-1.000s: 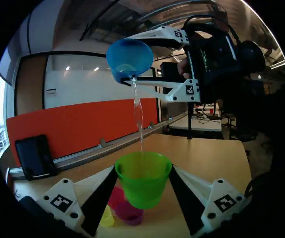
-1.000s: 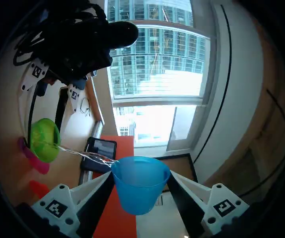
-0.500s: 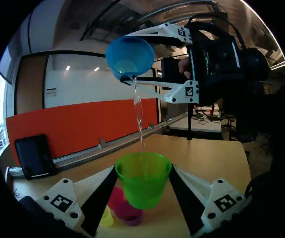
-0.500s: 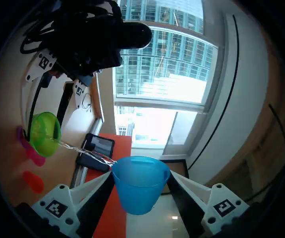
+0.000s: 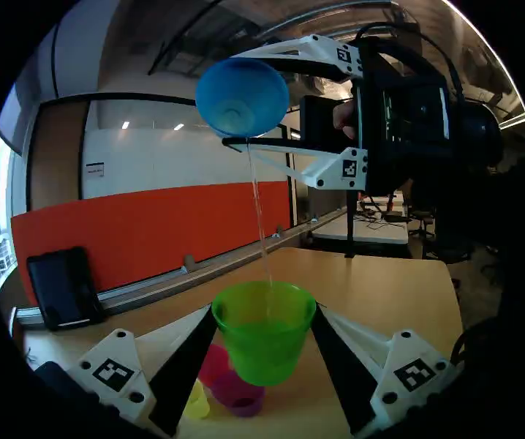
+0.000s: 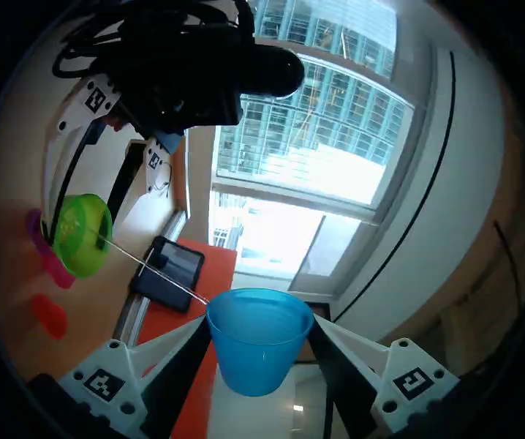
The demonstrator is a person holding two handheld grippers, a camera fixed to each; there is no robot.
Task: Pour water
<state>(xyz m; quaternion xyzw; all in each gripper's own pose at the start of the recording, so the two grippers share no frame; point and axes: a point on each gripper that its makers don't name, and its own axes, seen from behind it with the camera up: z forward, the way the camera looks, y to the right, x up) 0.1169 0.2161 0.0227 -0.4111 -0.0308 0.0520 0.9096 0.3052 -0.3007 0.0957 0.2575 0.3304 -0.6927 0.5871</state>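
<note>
Blue cup point(image 5: 241, 97) trickles water point(image 5: 258, 212) — into green cup point(image 5: 264, 331).

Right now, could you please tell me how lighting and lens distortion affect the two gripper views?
Left gripper view: even indoor light, the green cup sharp, the orange wall panel bowed by the fisheye; right gripper view: the window is blown out white, the blue cup is crisp, the water stream is thin and faint.
</note>
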